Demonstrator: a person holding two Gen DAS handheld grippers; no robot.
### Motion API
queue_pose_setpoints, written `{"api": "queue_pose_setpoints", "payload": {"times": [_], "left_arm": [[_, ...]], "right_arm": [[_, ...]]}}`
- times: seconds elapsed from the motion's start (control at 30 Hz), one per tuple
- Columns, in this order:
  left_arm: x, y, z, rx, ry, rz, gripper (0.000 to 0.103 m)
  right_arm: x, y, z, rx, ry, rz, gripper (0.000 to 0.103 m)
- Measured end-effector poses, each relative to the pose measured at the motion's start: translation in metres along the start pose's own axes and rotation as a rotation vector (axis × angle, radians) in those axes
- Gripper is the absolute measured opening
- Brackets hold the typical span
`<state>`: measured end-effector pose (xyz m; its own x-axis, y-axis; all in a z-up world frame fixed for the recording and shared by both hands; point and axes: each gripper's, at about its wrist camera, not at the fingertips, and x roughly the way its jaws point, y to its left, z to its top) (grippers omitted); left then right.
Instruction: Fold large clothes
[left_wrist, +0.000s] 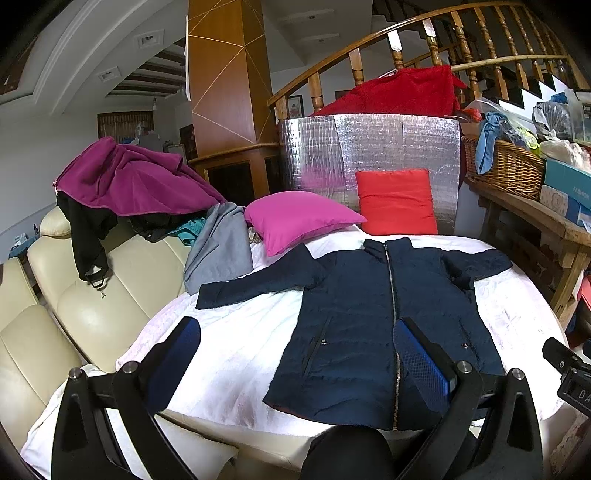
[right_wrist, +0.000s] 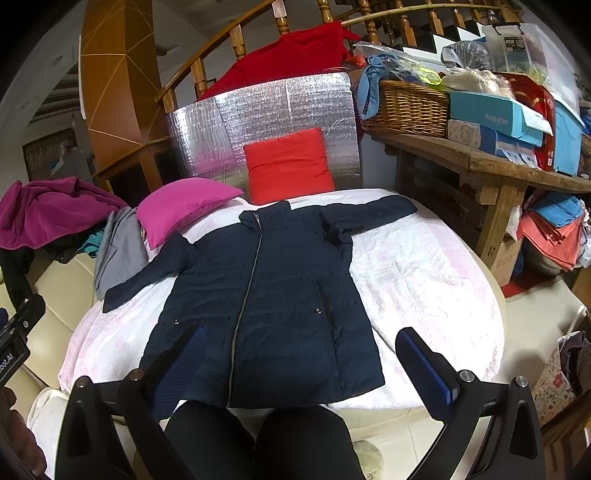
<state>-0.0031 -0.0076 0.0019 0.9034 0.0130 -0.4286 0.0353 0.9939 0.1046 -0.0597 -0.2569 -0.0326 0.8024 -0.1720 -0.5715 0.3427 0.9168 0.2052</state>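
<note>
- Your left gripper (left_wrist: 297, 360) is spread wide, grasping nothing, above the navy coat's (left_wrist: 369, 321) hem.
- Your right gripper (right_wrist: 299, 369) is likewise released over that hem.
- Navy coat lies flat, zipped, sleeves out, on the white cover (right_wrist: 424, 280), its collar near the red cushion (right_wrist: 288, 166).

A home: sofa (left_wrist: 92, 295), cushions, wooden staircase (left_wrist: 461, 48).

navy quilted jacket (left_wrist: 354, 317) (right_wrist: 266, 295) flat, front up, zipped, both sleeves spread out, on white cover.
</note>
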Motion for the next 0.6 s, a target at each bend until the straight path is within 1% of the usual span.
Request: {"api": "queue_pose_setpoints", "payload": {"times": [0.6], "left_arm": [[0.0002,0.0009,-0.001,0.002,0.001,0.0,0.103]], "right_arm": [[0.0003,-0.003,0.0002,0.009,0.003,0.004,0.103]]}}
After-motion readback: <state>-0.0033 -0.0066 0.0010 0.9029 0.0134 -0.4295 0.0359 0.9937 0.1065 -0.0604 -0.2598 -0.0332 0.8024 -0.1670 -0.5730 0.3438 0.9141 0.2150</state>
